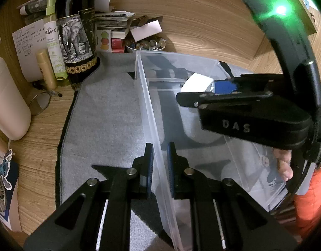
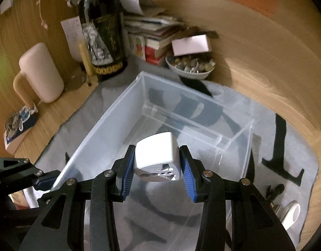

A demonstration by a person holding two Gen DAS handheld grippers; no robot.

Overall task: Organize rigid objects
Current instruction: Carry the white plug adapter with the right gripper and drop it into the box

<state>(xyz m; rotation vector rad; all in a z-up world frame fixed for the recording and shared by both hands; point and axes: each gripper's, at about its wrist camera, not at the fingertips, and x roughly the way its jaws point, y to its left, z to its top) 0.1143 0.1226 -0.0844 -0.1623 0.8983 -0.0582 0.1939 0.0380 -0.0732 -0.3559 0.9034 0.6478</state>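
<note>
A clear plastic bin [image 1: 143, 96] stands on a grey mat; it also shows in the right wrist view [image 2: 102, 123]. My left gripper [image 1: 160, 159] is shut on the bin's near left wall. My right gripper [image 2: 157, 163] is shut on a silver-white travel adapter [image 2: 156, 156] and holds it above the bin's inside. In the left wrist view the right gripper [image 1: 204, 90] reaches in from the right with the adapter [image 1: 197, 83] over the bin.
A dark wine bottle [image 1: 76, 31], spray bottle [image 1: 52, 39], stacked books [image 2: 154, 39] and a bowl of stones [image 2: 190, 65] stand behind the bin. A cream jug [image 2: 40, 73] stands at left. Small objects [image 2: 290, 211] lie on the mat [image 1: 106, 121] at right.
</note>
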